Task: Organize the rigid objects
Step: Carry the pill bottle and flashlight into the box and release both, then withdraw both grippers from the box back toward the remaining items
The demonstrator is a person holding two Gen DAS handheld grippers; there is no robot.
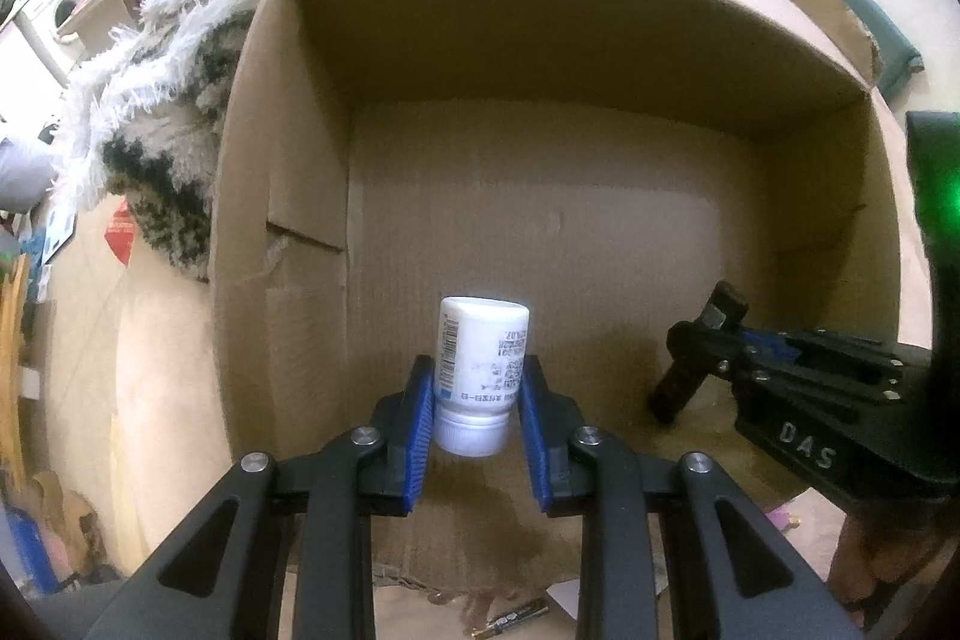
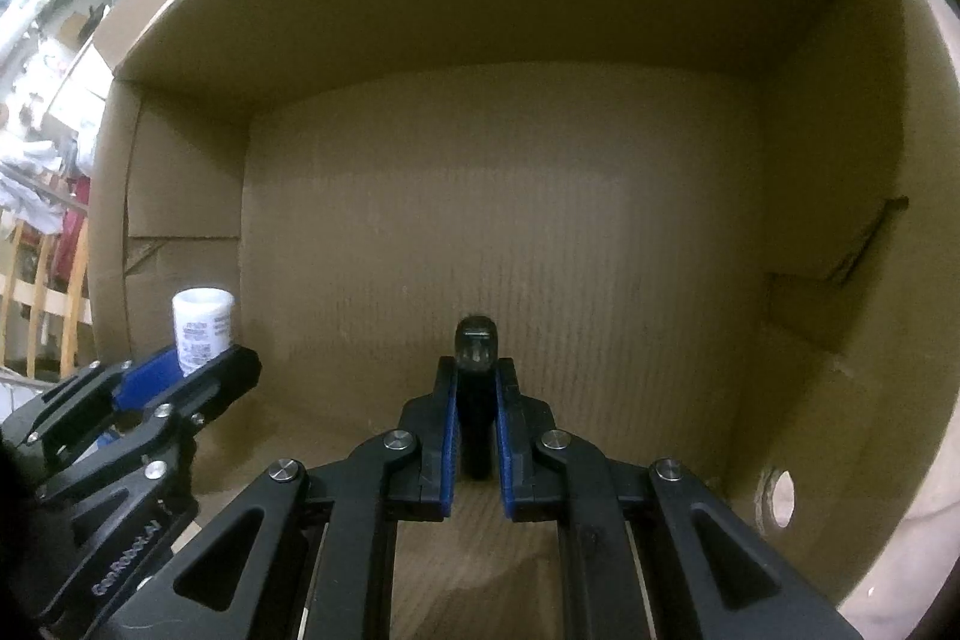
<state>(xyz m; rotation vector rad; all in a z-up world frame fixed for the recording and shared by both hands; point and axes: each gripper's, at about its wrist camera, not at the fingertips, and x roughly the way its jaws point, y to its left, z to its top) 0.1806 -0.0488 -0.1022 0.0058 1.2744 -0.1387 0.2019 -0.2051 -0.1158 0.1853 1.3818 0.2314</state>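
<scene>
A white plastic bottle (image 1: pixel 480 370) with a printed label hangs cap-toward-camera between the blue pads of my left gripper (image 1: pixel 478 370), which is shut on it above the floor of an open cardboard box (image 1: pixel 540 220). My right gripper (image 2: pixel 476 370) is shut on a slim dark object (image 2: pixel 475 346) with a rounded tip, held inside the same box (image 2: pixel 510 220). The left wrist view shows the right gripper (image 1: pixel 714 340) at the lower right with its dark object (image 1: pixel 678 388). The right wrist view shows the left gripper (image 2: pixel 192 370) with the bottle (image 2: pixel 201 328) at the left.
The box has tall brown walls and a torn patch (image 1: pixel 288 244) on its left wall. A shaggy white and black rug (image 1: pixel 162 118) lies outside to the left. A round hole (image 2: pixel 780 502) pierces the box's right wall.
</scene>
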